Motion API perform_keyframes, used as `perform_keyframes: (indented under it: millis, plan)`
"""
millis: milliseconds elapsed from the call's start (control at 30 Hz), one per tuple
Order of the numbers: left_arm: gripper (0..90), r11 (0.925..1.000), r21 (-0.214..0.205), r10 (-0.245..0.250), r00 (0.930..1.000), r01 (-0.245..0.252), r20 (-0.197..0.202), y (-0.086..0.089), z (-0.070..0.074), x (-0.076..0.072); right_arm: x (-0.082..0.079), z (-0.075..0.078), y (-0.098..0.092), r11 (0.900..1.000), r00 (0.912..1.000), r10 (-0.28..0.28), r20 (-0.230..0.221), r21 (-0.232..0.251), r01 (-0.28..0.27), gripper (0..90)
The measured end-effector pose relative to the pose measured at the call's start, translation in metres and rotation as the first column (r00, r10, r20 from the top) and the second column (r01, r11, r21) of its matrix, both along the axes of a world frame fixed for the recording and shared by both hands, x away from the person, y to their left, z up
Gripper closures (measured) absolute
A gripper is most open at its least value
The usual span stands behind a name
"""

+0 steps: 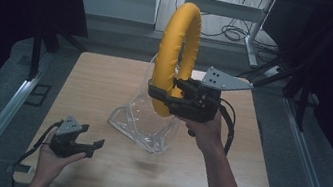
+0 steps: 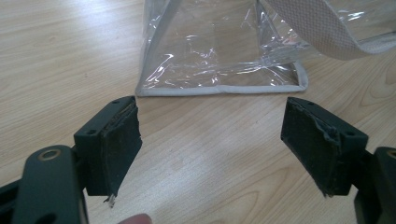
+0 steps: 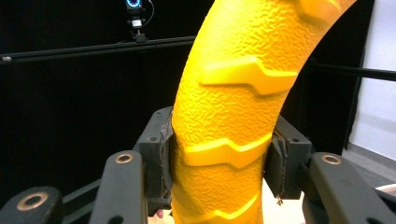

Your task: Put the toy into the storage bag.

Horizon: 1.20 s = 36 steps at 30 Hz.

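Your right gripper (image 1: 170, 92) is pinching the lower arc of a large yellow ring with a pebbled, ribbed skin (image 1: 176, 54), and the ring stands upright above that gripper, its hoop rising well clear of the wooden surface (image 1: 106, 79). In the right gripper view the 2 pads press flat against opposite sides of the tube, with raised chevron ribs just above and below the pinch; those ribs and the rough texture should give you good friction, so slipping looks unlikely. I judge the ring light for its bulk and somewhat springy, perhaps foam or hollow plastic, though the pictures cannot settle that; because it towers over the pinch, expect it to want to swing or tip, so keep the hold on the tube's full width between ribs. Just below and behind your right gripper stands a clear soft plastic bag with grey trim and a woven handle strap (image 1: 141, 125), resting on the surface. It will be floppy and slick, with walls that crumple; the stitched grey edge or the strap is the firmer place to take it. Your left gripper (image 1: 90, 145) is spread wide and empty, low over the surface, with the bag's bottom edge straight ahead of it and not touching.
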<state>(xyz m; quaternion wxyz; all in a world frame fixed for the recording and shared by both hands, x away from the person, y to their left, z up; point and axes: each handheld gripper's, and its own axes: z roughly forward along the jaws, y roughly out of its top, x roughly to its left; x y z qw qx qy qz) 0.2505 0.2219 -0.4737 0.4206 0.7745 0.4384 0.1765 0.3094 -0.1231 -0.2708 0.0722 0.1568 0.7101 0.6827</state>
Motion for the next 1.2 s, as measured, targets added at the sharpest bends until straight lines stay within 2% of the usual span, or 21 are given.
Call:
perform_keyframes:
  millis: [200,300,733,833,933,1200]
  plan:
    - [19.6,1.0000,0.001,0.002,1.0000,-0.002,0.001,0.000,0.000,0.000,0.001,-0.003,0.009,0.9996,0.9996,0.028,0.002,-0.010,-0.028,50.0]
    - [19.6,1.0000,0.002,0.001,1.0000,-0.001,0.002,0.000,0.000,0.000,0.001,-0.008,0.014,0.9981,0.9981,0.060,-0.018,-0.016,-0.060,50.0]
    - [19.6,0.9999,0.010,-0.002,1.0000,0.002,-0.005,0.000,0.000,0.000,0.009,-0.033,0.025,0.9931,0.9921,0.099,-0.077,-0.055,-0.104,49.9]
    - [19.6,0.9999,0.010,-0.002,1.0000,0.002,-0.005,-0.001,-0.001,0.001,0.011,-0.041,0.026,0.9911,0.9880,0.115,-0.103,-0.055,-0.121,49.9]
    - [19.6,0.9999,0.011,-0.004,1.0000,0.005,-0.006,-0.002,-0.002,0.001,0.012,-0.047,0.026,0.9896,0.9843,0.118,-0.131,-0.066,-0.128,49.8]
    - [19.6,0.9999,0.012,-0.004,1.0000,0.004,-0.008,-0.003,-0.003,0.001,0.022,-0.063,0.025,0.9889,0.9789,0.114,-0.170,-0.075,-0.128,49.8]
